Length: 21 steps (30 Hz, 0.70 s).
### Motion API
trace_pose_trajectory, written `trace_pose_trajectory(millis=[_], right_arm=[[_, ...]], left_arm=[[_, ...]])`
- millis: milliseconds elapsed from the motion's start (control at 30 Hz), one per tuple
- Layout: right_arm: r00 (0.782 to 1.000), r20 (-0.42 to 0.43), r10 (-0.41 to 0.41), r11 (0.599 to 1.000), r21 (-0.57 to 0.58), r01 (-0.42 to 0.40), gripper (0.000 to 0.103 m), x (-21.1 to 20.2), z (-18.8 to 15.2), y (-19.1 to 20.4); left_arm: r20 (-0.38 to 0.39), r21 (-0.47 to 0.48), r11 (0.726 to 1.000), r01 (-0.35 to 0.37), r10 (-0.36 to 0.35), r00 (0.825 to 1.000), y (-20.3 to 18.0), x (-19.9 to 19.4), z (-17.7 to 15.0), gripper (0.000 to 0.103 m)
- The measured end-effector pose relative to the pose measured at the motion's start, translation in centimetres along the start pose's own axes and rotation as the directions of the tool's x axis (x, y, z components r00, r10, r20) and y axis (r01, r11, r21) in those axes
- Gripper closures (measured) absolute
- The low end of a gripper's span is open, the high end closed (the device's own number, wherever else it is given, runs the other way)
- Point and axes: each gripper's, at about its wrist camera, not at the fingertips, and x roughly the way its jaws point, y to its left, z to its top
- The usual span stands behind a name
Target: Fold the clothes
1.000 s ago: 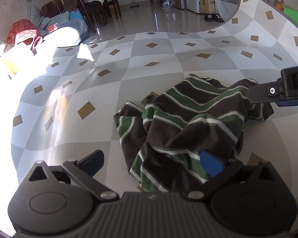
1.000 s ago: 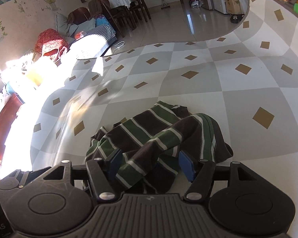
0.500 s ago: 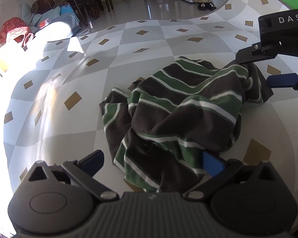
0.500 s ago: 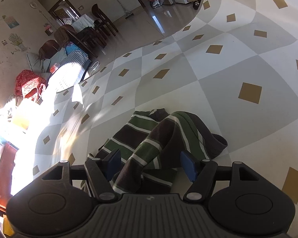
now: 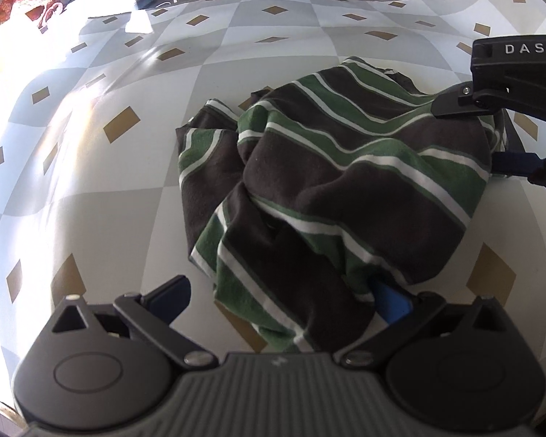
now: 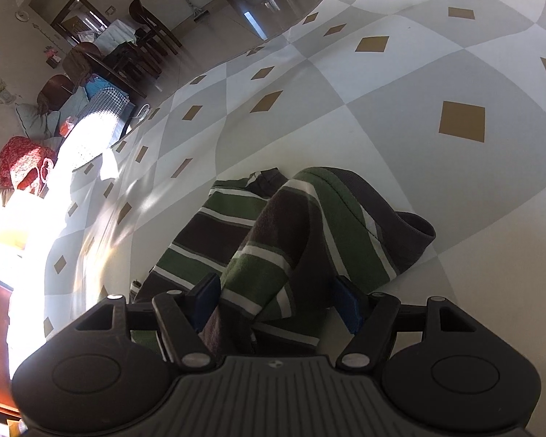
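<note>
A crumpled garment, striped in dark brown, green and white, lies in a heap on the tabletop, whose cover shows grey and white diamonds with small tan squares.

In the left wrist view, the left tongs stand spread wide over the near edge of the heap. The near folds of the garment lie between the two blue pads: the left pad sits clear of the cloth above bare tabletop, while the right pad is partly buried under a fold. Neither pad presses the fabric.

The right tongs reach in from the right edge of that view at the far right side of the heap, one black finger lying over the cloth and one blue pad just beside its edge.

In the right wrist view, the right tongs are also spread, with a bunched ridge of the garment rising between the pads. The left pad sits against the cloth; the right pad stands just off the fold. The cloth is straddled, not pinched. A hemmed opening of the garment lies to the right of these tongs on the tabletop.
</note>
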Motion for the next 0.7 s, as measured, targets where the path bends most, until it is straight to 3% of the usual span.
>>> trace_pose_trajectory(millis=[300, 467, 700], right_arm=[[1.0, 0.01, 0.012, 1.0, 0.012, -0.012, 0.036, 1.0, -0.5, -0.1], [1.0, 0.01, 0.008, 1.0, -0.012, -0.008, 0.04, 1.1, -0.5, 0.1], [0.998, 0.041, 0.039, 0.995, -0.096, -0.035, 0.065, 0.3, -0.6, 0.9]], left_arm=[[-0.003, -0.038, 0.998, 0.054, -0.054, 0.999, 1.0, 0.7, -0.5, 0.0], [0.015, -0.012, 0.999, 0.041, -0.041, 0.999, 0.6, 0.5, -0.7, 0.0], [0.018, -0.015, 0.999, 0.053, -0.052, 0.998, 0.6, 0.5, -0.8, 0.0]])
